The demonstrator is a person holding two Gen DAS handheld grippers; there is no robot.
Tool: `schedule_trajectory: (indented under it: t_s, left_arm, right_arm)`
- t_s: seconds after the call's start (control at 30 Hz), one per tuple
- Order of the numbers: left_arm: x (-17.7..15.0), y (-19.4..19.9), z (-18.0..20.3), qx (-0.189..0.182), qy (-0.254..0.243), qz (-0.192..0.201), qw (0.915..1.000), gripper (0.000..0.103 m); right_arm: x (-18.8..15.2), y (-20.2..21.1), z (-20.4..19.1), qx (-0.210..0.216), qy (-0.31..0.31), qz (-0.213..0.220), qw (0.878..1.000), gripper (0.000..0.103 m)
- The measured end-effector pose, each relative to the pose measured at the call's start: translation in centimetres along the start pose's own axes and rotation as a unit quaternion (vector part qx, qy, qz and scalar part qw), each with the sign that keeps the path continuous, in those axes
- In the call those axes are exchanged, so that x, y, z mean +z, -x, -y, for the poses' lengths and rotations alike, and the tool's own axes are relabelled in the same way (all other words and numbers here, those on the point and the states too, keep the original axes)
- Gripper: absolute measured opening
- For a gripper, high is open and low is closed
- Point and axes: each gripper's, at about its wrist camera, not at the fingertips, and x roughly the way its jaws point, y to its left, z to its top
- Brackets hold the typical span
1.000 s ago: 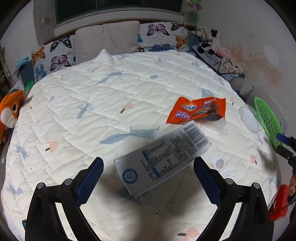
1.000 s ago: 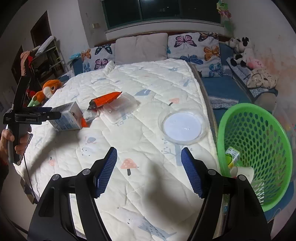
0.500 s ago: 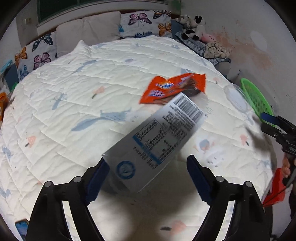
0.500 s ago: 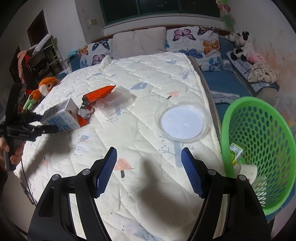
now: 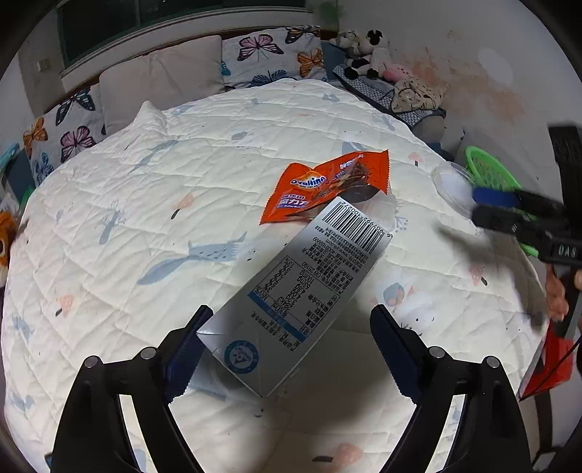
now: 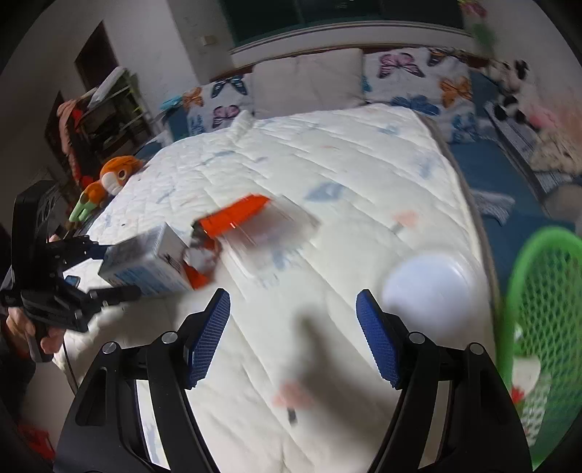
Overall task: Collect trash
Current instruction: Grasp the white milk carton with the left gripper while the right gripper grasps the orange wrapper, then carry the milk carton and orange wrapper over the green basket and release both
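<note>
Left tool (image 5: 287, 349) has closed in around the milk carton (image 5: 302, 291) on the bed (image 5: 145, 236) since a second ago; fingers spread, left pad touching, no pinch yet. Right tool (image 6: 293, 334) spread, empty, near green basket (image 6: 523, 291). Grasp looks imminent.

Strong light from above is washing the white quilt (image 5: 152, 225) nearly to glare, while the walls and the dark window (image 5: 152, 14) are staying dim. The milk carton (image 5: 298, 291) is throwing a hard dark shadow across the quilt beneath it. Fisheye distortion is bowing the bed into a dome and blackening the corners in both views. The left wrist view is reading sharp, down to the carton's barcode. The right wrist view is smearing with motion blur: the orange wrapper (image 6: 232, 218), round clear lid (image 6: 433, 287) and green basket (image 6: 538, 320) are streaking.
</note>
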Motion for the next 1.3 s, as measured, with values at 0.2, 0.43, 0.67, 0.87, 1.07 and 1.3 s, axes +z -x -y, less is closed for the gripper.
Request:
schedule_trajectory:
  t_s: [0.2,0.43,0.67,0.87,1.07,1.3]
  left_arm:
    - [0.3,-0.8,-0.1,-0.005,-0.001,0.003,1.0000,0.084]
    - [0.4,-1.1,-0.6,-0.021,0.006,0.001,0.9998,0.082]
    - [0.6,-1.4,-0.4,-0.019,0.000,0.000,0.9998,0.082]
    - [0.8,-1.9,-0.4,-0.019,0.000,-0.001,0.9998,0.082]
    - [1.0,-2.2,0.2,-0.016,-0.009,-0.001,0.9998,0.076]
    - [0.6,-1.4,0.5,-0.022,-0.008,0.010,0.9997,0.063]
  right_arm:
    - [2.9,-3.1,-2.0,0.025,0.040,-0.013,0.999,0.072]
    - [4.6,-6.0,-4.2,0.019,0.109,-0.028,0.994,0.073]
    - [5.4,-7.6,-4.8,0.014,0.143,-0.034,0.989,0.076]
    - [5.7,-8.2,-4.9,0.022,0.149,-0.041,0.988,0.070]
    - [5.4,-8.4,-5.1,0.021,0.148,-0.040,0.988,0.066]
    - [4.7,-6.5,-4.8,0.016,0.132,-0.020,0.991,0.065]
